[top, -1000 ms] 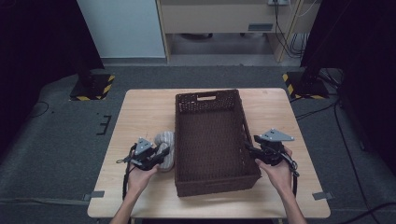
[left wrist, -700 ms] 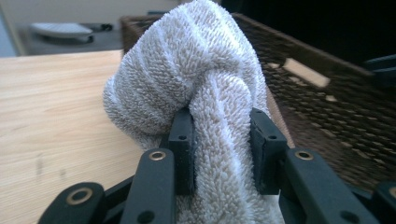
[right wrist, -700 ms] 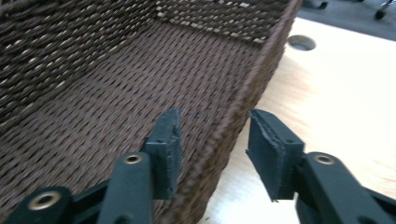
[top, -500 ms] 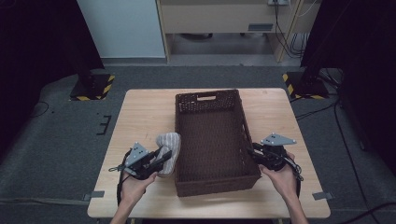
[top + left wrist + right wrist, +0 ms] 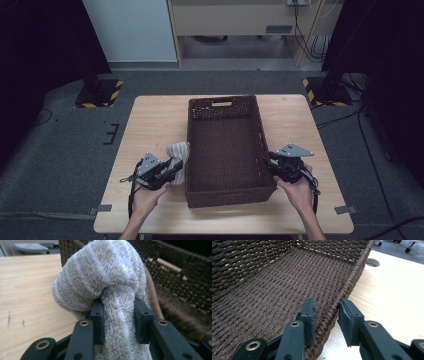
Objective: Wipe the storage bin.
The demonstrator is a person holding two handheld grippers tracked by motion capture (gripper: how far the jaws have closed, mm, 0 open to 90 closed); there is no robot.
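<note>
- Terry cloth, beige with pale stripes: a towel [image 5: 105, 287] is bunched up and pinched between the two black jaws of the left gripper [image 5: 167, 171], which are closed tight on a fold of it.
- From above, the towel [image 5: 177, 152] sits just off the left wall of the basket, toward the near-left part of the table, pressed close to the wicker.
- Dark brown woven basket [image 5: 227, 192], long and rectangular, stands in the middle of the wooden table [image 5: 150, 115], its short side with a handle slot facing the far edge.
- On the right, the right gripper [image 5: 272, 165] straddles the basket's right rim near the near-right corner: one jaw inside, one outside, the rim [image 5: 329, 315] between them, with a sliver of gap left on the outer side.
- Both hands come in from the near edge of the table, one to each side of the basket.
</note>
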